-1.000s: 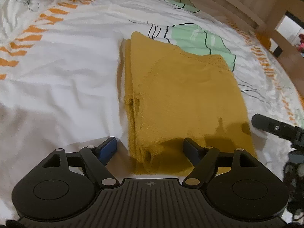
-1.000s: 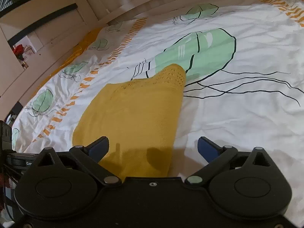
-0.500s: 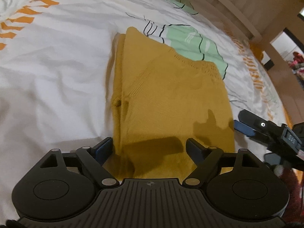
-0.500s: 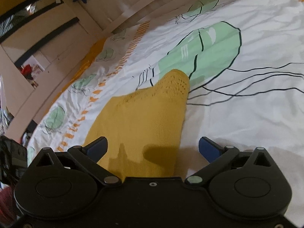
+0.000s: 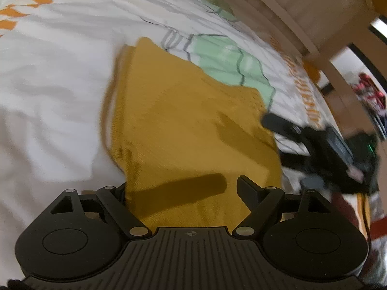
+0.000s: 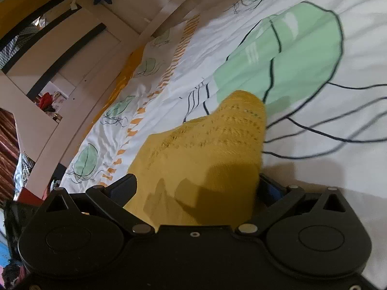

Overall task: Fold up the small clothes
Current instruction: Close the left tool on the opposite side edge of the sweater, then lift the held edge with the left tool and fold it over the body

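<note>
A mustard-yellow knit garment (image 5: 183, 125) lies folded lengthwise on the bed. It also shows in the right wrist view (image 6: 205, 159). My left gripper (image 5: 183, 188) is open, its fingers straddling the garment's near end, with the cloth lying between the jaws. My right gripper (image 6: 196, 188) is open too, its fingers either side of the garment's other near corner. The right gripper also shows in the left wrist view (image 5: 312, 140), low at the garment's right edge.
The bed cover (image 5: 53, 101) is white with green jellyfish prints (image 6: 290, 55) and orange dashes. A pale wooden bed frame (image 6: 79, 55) runs along the far side. A doorway with red items (image 5: 370, 99) lies beyond.
Both grippers have moved forward and down over the garment's near end. The cloth now lies between each pair of open fingers. The right gripper came closer to the left one.
</note>
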The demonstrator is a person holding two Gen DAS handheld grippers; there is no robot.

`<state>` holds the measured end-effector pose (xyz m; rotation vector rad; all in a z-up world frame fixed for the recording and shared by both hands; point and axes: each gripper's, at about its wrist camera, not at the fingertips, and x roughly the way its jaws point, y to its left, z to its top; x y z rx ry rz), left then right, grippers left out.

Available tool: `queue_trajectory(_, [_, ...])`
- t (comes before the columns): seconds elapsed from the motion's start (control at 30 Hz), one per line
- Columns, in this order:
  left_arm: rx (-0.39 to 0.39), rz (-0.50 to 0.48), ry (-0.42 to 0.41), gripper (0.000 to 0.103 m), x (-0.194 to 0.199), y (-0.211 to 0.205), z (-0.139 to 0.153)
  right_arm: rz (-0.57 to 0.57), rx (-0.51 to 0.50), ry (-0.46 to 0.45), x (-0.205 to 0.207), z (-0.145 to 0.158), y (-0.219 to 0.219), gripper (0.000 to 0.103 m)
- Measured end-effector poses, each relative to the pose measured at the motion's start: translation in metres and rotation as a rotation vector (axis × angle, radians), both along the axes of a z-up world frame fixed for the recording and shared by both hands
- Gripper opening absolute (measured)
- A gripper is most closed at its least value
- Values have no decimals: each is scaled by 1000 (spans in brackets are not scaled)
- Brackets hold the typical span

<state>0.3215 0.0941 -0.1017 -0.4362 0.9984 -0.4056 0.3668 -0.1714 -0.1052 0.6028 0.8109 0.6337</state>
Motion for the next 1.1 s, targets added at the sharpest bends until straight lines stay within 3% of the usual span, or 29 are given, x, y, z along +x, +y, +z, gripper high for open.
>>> queue_trajectory(0.13, [-44,-54,29,77,-8,-6,-1,13,15,15,9,-1,3,103])
queue_trajectory(0.27, [-23,-43,29,55,-19,-1,-2,48,35,13,6,-2,-3,103])
queue_trajectory(0.37, [-60,7,63,35,-16,9,-7,68,41,2,3,-3,-7,102])
queue_trajectory(0.4, [-72,20,72,25,-13,11,-9,69,38,1,3,-2,-7,100])
queue_trajectory(0.43, [-93,28,78,21,-12,14,-11,62,26,5,2,-1,-7,82])
queue_trajectory(0.47, [-119,32,90,19,-10,17,-13,61,20,18,4,-1,-6,50])
queue_trajectory(0.5, [-144,38,101,17,-9,19,-15,48,-4,42,5,-2,-6,43])
queue_trajectory(0.77, [-320,17,149,15,-24,21,-3,-30,21,88,-17,19,-17,39])
queue_trajectory(1.1, [-356,-95,190,15,-112,1,20,-38,-45,170,-119,37,-44,39])
